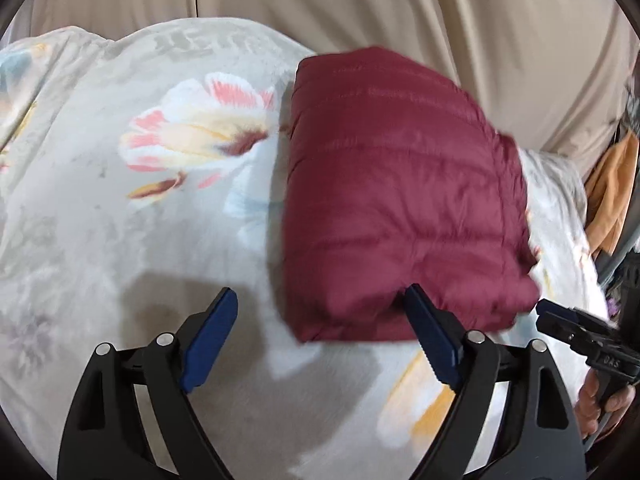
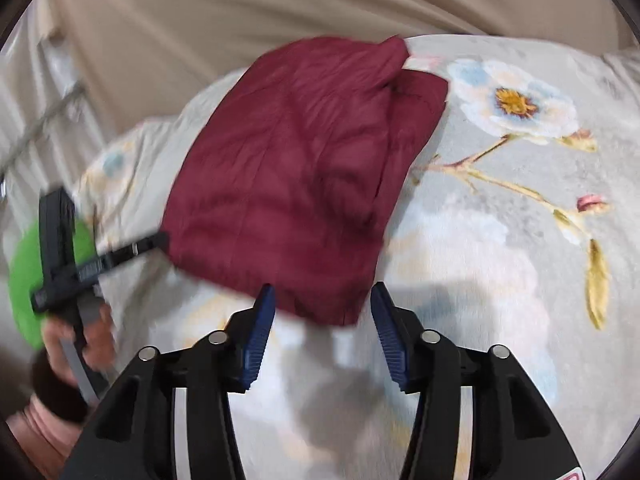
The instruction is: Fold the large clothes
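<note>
Here the left claw point(image 1: 320, 308) gapes wide and empty, one finger at the near hem of the folded maroon puffer jacket point(image 1: 400, 200); the right claw point(image 2: 322, 306) is open too, holding nothing. Light, puffy and probably slippery, the jacket lies on the floral bed point(image 1: 140, 220); pinching a hem through all layers looks best.

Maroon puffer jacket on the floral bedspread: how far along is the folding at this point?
Looks nearly finished: the maroon puffer jacket lies as a compact rectangular bundle on the floral bedspread. Nothing is in hand: the left claw and right claw are both open at its near edge, gripping nothing. Left, at most: tidying a bunched far corner.
</note>
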{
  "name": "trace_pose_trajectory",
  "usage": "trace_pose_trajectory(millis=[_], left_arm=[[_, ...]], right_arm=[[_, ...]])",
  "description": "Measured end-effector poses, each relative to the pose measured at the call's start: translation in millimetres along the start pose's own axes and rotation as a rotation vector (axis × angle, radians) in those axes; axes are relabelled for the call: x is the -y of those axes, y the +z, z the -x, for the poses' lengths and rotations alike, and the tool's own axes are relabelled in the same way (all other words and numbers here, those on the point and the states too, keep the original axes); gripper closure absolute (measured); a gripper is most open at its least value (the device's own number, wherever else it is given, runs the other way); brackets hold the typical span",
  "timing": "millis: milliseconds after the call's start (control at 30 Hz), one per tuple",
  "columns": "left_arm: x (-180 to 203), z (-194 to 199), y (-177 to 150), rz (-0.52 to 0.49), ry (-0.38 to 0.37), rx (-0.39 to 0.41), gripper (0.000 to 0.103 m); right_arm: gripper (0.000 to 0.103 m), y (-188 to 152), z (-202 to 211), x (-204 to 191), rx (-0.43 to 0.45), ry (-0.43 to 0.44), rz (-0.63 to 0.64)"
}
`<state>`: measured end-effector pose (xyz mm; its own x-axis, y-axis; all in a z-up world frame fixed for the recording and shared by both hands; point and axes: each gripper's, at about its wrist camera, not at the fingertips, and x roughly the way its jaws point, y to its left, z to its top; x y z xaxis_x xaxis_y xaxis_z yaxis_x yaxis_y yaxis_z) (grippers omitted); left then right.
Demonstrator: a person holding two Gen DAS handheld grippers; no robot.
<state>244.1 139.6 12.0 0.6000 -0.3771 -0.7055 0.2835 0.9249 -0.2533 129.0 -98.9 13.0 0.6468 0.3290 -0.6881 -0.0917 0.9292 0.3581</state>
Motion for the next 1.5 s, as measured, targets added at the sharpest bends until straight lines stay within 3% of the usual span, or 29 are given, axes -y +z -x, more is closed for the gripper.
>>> trace_pose_trajectory(millis=[67, 133, 233, 333, 467, 567, 633, 700, 767, 833, 933, 1100, 1233, 1367, 1500], left_arm=[[3, -9, -4, -0.015, 0.030, -0.024, 0.020], [4, -18, -6, -0.020, 0.041, -0.045, 0.024], [6, -24, -9, -0.024, 0.080, -0.062, 0.025], [10, -32, -10, -0.037, 0.122, -0.060, 0.025], [19, -30, -11, -0.086, 0.170, -0.053, 0.026], [19, 3, -13, -0.077, 0.128, -0.026, 0.027], [22, 28, -8, -0.071, 0.091, 0.028, 0.027], [30, 45, 4, -0.059, 0.071, 0.088, 0.027], [41, 46, 18, -0.068, 0.065, 0.120, 0.027], [51, 30, 30, -0.076, 0.107, 0.133, 0.027], [52, -5, 34, -0.073, 0.158, 0.071, 0.027], [40, -34, 22, -0.018, 0.123, 0.026, 0.024], [42, -35, 19, -0.015, 0.153, 0.031, 0.025], [51, -20, 14, -0.068, 0.197, 0.059, 0.026], [57, -19, 7, -0.059, 0.204, 0.057, 0.026]], right_arm=[[0.053, -4, -12, -9, -0.034, -0.020, 0.050], [0.074, 0, -33, -13, -0.063, -0.089, 0.085], [0.087, 14, -50, 0, -0.082, -0.095, 0.043], [0.088, 25, -49, 12, -0.048, -0.154, 0.036], [0.088, 25, -52, 20, -0.077, -0.146, 0.036], [0.088, 22, -20, 21, -0.037, -0.163, 0.006], [0.091, 24, 12, 20, 0.048, -0.187, -0.004], [0.098, 35, 37, 12, 0.129, -0.168, -0.002], [0.101, 52, 39, 3, 0.154, -0.130, 0.019], [0.103, 64, 23, -9, 0.145, -0.139, 0.044], [0.103, 67, -14, -5, 0.063, -0.164, 0.021], [0.103, 49, -57, 12, -0.005, -0.205, -0.001], [0.103, 49, -59, 2, 0.009, -0.254, 0.037], [0.103, 47, -27, -8, 0.072, -0.212, 0.020], [0.103, 40, -45, -8, 0.007, -0.260, 0.064]])
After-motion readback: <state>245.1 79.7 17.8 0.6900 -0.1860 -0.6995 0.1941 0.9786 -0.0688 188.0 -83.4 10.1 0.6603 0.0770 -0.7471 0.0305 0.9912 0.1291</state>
